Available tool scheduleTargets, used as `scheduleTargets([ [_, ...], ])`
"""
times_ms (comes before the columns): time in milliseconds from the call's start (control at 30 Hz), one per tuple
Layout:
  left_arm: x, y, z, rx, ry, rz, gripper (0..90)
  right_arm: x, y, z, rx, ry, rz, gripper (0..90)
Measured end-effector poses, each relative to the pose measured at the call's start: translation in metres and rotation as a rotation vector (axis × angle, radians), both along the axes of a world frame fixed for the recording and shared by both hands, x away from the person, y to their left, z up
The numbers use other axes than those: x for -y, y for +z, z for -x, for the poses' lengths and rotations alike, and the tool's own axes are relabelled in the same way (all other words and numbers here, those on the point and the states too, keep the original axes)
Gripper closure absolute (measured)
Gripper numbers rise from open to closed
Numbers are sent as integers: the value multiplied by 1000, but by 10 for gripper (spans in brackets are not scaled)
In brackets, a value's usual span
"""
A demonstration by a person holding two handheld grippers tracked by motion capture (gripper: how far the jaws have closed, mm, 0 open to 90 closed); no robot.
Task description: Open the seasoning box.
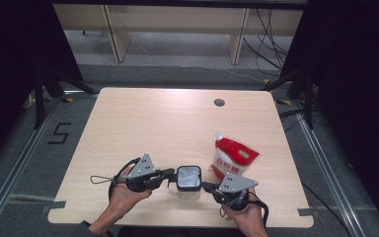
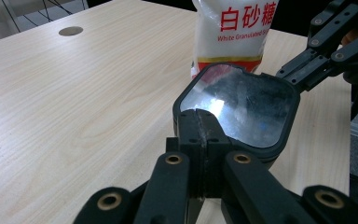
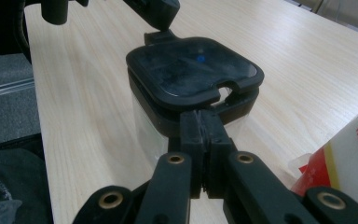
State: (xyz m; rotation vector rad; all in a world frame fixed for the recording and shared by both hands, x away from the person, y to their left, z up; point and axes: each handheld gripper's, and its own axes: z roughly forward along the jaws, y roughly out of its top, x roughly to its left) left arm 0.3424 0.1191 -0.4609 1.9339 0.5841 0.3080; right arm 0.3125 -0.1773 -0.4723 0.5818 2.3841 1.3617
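Observation:
A clear square container with a black lid (image 1: 188,181) stands near the table's front edge, between my two grippers. My left gripper (image 1: 171,174) is shut, and its tips (image 2: 200,116) rest against the lid's (image 2: 242,109) left rim. From the other side, my right gripper (image 1: 205,186) is also shut, its tips (image 3: 200,119) meeting the lid's (image 3: 191,70) rim just under a notch. I see nothing between either pair of jaws. A red and white bag of white granulated sugar (image 1: 233,158) (image 2: 237,32) (image 3: 349,154) lies just behind and right of the container.
The light wooden table (image 1: 153,123) has a round cable hole (image 1: 219,102) (image 2: 71,31) at the back right. Dark floor, black stands and cables surround the table. The container sits close to the front edge.

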Motion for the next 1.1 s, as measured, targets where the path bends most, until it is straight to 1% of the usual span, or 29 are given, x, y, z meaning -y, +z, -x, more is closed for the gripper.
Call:
scheduleTargets([
  [67,0,0,0,7,-1,-3,890,0,1,0,-3,-1,-1,898],
  [133,-1,0,-1,11,-4,-3,890,-1,6,2,4,0,-8,898],
  [167,-1,-1,-1,11,-3,-3,890,-1,7,1,17,3,-5,898],
  [200,-1,-1,0,9,0,0,890,-2,9,1,14,-3,-17,898],
  [233,-2,-1,0,8,-1,-1,890,-3,11,1,19,6,-16,898],
  [267,-2,-1,0,8,-2,-2,890,-3,12,2,11,-4,-18,898],
  [300,-2,-1,-1,9,-3,-2,889,-4,13,1,25,12,-21,898],
  [367,-2,-2,0,-1,5,8,885,-6,16,1,36,10,-24,898],
  [400,-4,-2,-1,13,-7,-2,877,-6,18,2,25,-1,-17,898],
  [433,-4,-2,-1,5,-2,6,858,-7,18,0,41,10,-23,898],
  [467,-6,-2,-1,-2,-2,11,835,-7,19,0,37,1,-25,898],
  [500,-7,-2,-2,-10,-13,33,810,-7,20,0,37,0,-20,898],
  [533,-7,-2,-2,-10,-13,33,774,-8,21,0,40,1,-15,898],
  [567,-8,-2,-1,-20,-13,38,730,-8,22,-1,46,8,-16,898],
  [600,-12,-1,0,-8,-54,45,693,-9,22,-2,49,13,-20,898],
  [633,-14,-1,1,-5,-61,33,653,-10,23,-2,53,15,-25,898],
  [667,-15,-2,1,-4,-79,35,615,-10,23,-1,54,13,-19,898],
  [733,-19,-6,2,1,-91,4,555,-11,25,-2,54,17,-17,898],
  [767,-20,-10,3,-22,-88,15,543,-11,25,-2,55,13,-18,898],
  [800,-20,-10,3,-22,-88,15,527,-12,25,-3,57,20,-22,897],
  [833,-22,-18,2,-28,-105,-15,513,-13,25,-3,65,19,-21,897],
  [867,-22,-22,0,-20,-113,-45,502,-13,26,-3,63,14,-21,897],
  [900,-22,-27,-1,-19,-118,-67,491,-14,27,-3,68,17,-20,897],
  [933,-21,-31,-3,-20,-110,-84,480,-14,28,-3,60,20,-18,897],
  [967,-20,-35,-5,-22,-115,-84,476,-15,28,-3,70,20,-23,896],
  [1000,-20,-35,-5,-22,-115,-84,478,-15,28,-3,70,20,-23,896],
  [1033,-18,-41,-9,-26,-127,-73,483,-16,29,-3,81,20,-18,894],
  [1067,-17,-43,-11,-25,-127,-78,485,-17,29,-3,76,21,-19,894],
  [1100,-16,-44,-13,-22,-137,-70,489,-16,30,-3,71,22,-13,894],
])
